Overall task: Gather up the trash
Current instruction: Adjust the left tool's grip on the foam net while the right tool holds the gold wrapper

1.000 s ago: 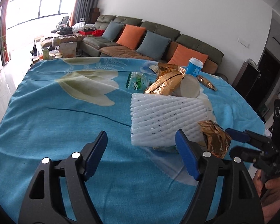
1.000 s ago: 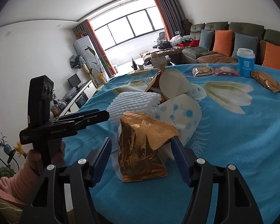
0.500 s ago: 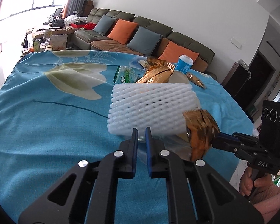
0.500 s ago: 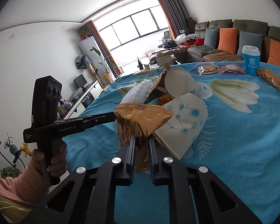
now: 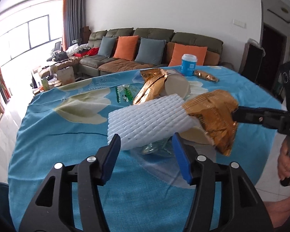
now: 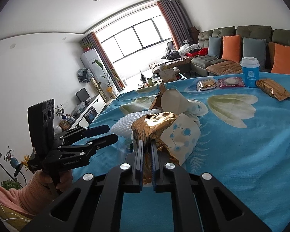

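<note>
A crumpled gold wrapper [image 5: 212,116] [image 6: 154,123] hangs above the blue tablecloth [image 5: 67,145], with my right gripper [image 6: 146,143] [image 5: 234,114] shut on it. A white foam net [image 5: 145,119] [image 6: 125,121] lies tilted on a heap of trash. Its near edge sits between the tips of my left gripper [image 5: 146,141] [image 6: 112,133], whose jaws are opening and whose pads do not press on it. Clear plastic [image 5: 158,148] lies under the net. Behind are a tipped paper cup [image 5: 176,87] [image 6: 172,102], another gold wrapper [image 5: 152,89] and a white paper with blue dots [image 6: 183,135].
A blue cup with a white lid [image 5: 189,62] [image 6: 250,71] stands at the table's far side, beside a gold packet [image 5: 205,75] [image 6: 272,89] and two snack bags [image 6: 206,84] [image 6: 231,82]. A green-and-white packet [image 5: 125,93] lies mid-table. A sofa stands beyond the table.
The right gripper shut on the gold wrapper and lifted it off the cloth. The left gripper shut at the foam net's near edge, then came apart again; the net now lies more tilted.
</note>
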A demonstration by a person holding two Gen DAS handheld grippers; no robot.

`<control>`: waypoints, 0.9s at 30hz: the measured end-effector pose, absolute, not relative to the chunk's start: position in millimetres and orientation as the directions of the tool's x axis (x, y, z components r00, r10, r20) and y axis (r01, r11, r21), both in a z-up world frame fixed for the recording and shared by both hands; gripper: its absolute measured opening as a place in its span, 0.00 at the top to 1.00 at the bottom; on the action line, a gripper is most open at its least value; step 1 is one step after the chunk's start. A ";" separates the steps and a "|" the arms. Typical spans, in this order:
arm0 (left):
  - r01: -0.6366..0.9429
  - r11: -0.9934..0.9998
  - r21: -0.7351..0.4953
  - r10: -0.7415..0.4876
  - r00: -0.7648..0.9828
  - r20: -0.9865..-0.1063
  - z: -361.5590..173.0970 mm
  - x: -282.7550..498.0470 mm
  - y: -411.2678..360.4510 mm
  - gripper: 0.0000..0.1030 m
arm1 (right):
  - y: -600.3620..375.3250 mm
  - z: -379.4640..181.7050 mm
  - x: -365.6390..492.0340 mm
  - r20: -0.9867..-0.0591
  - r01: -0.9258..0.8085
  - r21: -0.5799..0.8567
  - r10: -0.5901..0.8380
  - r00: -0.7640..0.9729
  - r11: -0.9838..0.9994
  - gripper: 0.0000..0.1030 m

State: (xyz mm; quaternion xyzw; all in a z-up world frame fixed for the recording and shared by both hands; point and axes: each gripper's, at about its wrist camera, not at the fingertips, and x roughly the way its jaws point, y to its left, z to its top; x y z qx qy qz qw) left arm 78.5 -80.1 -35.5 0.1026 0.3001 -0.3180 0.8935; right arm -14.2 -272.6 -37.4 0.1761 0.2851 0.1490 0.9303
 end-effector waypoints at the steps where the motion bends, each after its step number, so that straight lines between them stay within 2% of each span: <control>1: 0.625 0.780 0.012 -0.494 0.629 -0.600 -35.6 78.4 -81.0 0.45 | -274.7 -38.1 -14.5 -0.477 -0.173 0.415 0.376 0.794 0.893 0.94; 6: 0.645 0.751 0.138 -0.459 0.661 -0.593 -38.6 70.4 -91.4 0.40 | -282.9 -41.8 -10.5 -0.467 -0.164 0.443 0.384 0.797 0.881 0.94; 10: 0.647 0.742 0.175 -0.428 0.658 -0.620 -44.4 76.5 -98.2 0.41 | -283.3 -42.3 -8.2 -0.460 -0.173 0.452 0.395 0.795 0.875 0.94; 12: 0.648 0.746 0.154 -0.425 0.641 -0.639 -46.3 83.3 -98.3 0.59 | -282.8 -42.8 -8.5 -0.459 -0.178 0.451 0.398 0.794 0.875 0.94; 14: 0.649 0.750 0.128 -0.430 0.626 -0.651 -47.0 86.7 -97.4 0.69 | -283.0 -43.2 -8.9 -0.457 -0.181 0.456 0.403 0.793 0.872 0.94; 17: 0.653 0.751 0.093 -0.444 0.605 -0.661 -48.2 88.6 -94.9 0.94 | -282.8 -42.2 -8.3 -0.454 -0.185 0.457 0.407 0.793 0.870 0.94; 19: 0.647 0.759 0.072 -0.453 0.605 -0.654 -46.7 87.8 -90.8 0.95 | -281.3 -40.1 -8.7 -0.450 -0.190 0.459 0.411 0.793 0.868 0.94; 20: 0.647 0.761 0.059 -0.462 0.603 -0.650 -45.5 86.9 -88.0 0.99 | -280.3 -39.0 -8.6 -0.447 -0.195 0.458 0.414 0.793 0.867 0.94; 25: 0.639 0.770 0.006 -0.495 0.602 -0.627 -37.8 84.4 -76.6 0.99 | -275.0 -33.1 -8.0 -0.432 -0.216 0.456 0.427 0.794 0.863 0.94; 27: 0.639 0.769 0.030 -0.493 0.622 -0.608 -34.2 78.2 -76.3 0.97 | -275.0 -31.7 -7.7 -0.426 -0.219 0.458 0.429 0.796 0.862 0.94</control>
